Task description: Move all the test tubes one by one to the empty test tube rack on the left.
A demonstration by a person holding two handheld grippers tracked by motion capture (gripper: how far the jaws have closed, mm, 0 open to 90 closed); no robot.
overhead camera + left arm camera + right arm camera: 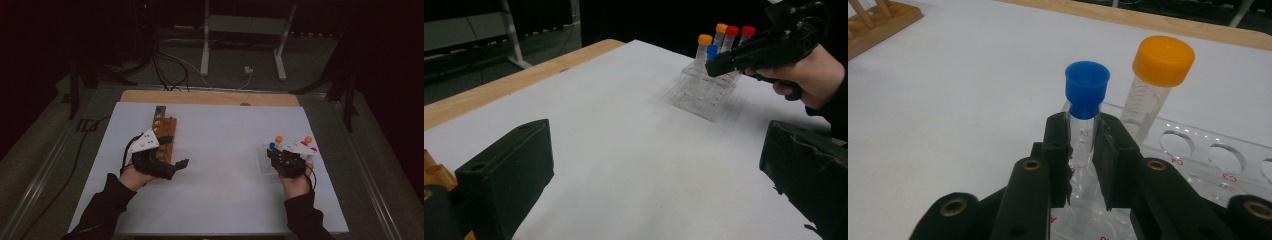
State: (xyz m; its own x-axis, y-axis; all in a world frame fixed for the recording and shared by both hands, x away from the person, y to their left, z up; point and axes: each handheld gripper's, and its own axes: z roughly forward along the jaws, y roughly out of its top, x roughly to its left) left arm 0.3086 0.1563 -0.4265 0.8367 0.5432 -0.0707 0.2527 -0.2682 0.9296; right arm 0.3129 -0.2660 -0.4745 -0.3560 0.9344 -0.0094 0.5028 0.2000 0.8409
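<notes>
The right gripper (1082,150) is clamped on the blue-capped tube (1084,107), its two black jaws pressing the clear wall just under the cap, while the tube stands in the clear rack (1198,150) at the right side of the table (225,165). The left gripper (649,170) hangs with its jaws wide apart and nothing between them, beside the wooden rack (162,132) at the left, well apart from the work.

The main risk, as I judge it, is a slanted pull: if the tube is lifted off the line of its hole, it can bind against the rim and drag the light rack along or tip it, since nothing holds the rack down. The orange-capped tube (1160,82) stands just beside the held one, so a sideways swing could knock it. The grip sits high on a smooth, round wall, and the tube could slip or swivel between the flat pads.

The tubes are thin, see-through plastic cylinders with printed marks; the blue cap is a flared plug, the orange one a ribbed screw cap. The clear rack is glossy and hard, with round lettered holes. The table cover is matt white; the far rack is warm brown wood with pegs
</notes>
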